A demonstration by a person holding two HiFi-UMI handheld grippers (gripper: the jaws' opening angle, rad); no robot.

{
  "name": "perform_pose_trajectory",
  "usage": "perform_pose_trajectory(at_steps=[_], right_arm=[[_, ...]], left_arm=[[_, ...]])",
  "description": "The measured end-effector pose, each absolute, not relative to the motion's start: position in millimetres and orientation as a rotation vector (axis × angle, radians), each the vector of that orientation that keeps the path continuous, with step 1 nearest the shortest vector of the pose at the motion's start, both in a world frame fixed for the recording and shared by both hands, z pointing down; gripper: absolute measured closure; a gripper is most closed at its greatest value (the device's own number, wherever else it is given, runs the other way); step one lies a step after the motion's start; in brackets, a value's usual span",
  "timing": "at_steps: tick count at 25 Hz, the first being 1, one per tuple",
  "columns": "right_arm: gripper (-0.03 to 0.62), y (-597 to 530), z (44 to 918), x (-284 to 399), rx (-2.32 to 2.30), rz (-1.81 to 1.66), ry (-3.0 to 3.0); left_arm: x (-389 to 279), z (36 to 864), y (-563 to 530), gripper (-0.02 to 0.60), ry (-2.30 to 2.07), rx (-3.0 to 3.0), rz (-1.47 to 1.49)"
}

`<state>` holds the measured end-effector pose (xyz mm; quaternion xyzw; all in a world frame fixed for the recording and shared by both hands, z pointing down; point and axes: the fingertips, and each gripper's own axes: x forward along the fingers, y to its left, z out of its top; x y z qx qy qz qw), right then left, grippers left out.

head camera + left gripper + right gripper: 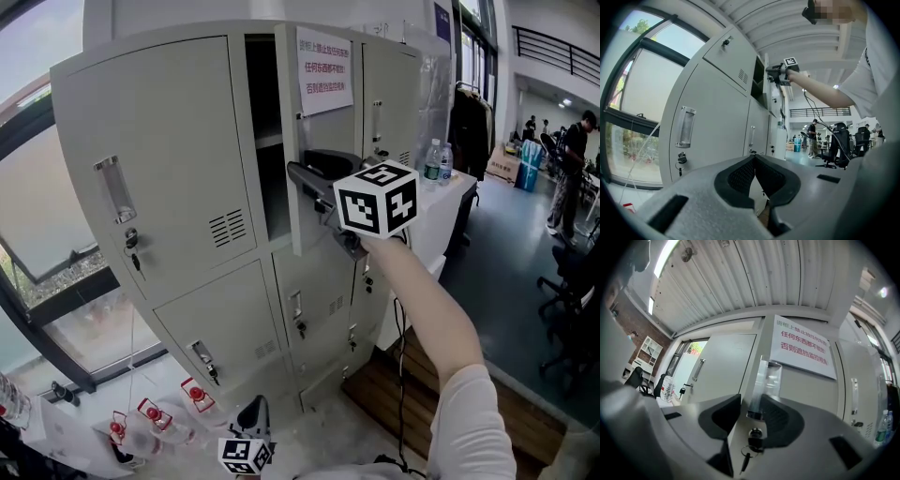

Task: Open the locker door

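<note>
Right hand-held gripper (751,405): clenched, apparently, on the edge of the locker door (806,390) beside its clear handle (765,380). Door is swung outward in the upper row of the locker bank (150,187). Left hand-held gripper (754,161): jaws pressed together, nothing grasped.

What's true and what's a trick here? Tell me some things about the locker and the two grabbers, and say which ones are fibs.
1. The right gripper is clamped on the edge of the locker door. True.
2. That door is shut tight. False: it stands ajar, with the dark inside showing.
3. A key hangs from this door. True.
4. The left gripper holds a bottle. False: its jaws are together and empty, down low.
5. The sign on the door has red writing. True.
</note>
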<state>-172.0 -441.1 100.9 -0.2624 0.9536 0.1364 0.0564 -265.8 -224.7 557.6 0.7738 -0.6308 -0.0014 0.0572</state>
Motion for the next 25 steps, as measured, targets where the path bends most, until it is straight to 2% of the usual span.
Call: perform_pose_trajectory(at_steps=[11,25], right_arm=[[0.430,-431.3,101.1,-131.4,-0.837,0.381,2.899],[0.428,-419.7,101.9,-37.6,-1.032,0.412,2.869]], left_arm=[[-243.6,559.5,-238.9,0.580,-1.823,2.403,0.001],[-181.0,562.8,-263.9,0.579,-1.621,2.531,0.046]])
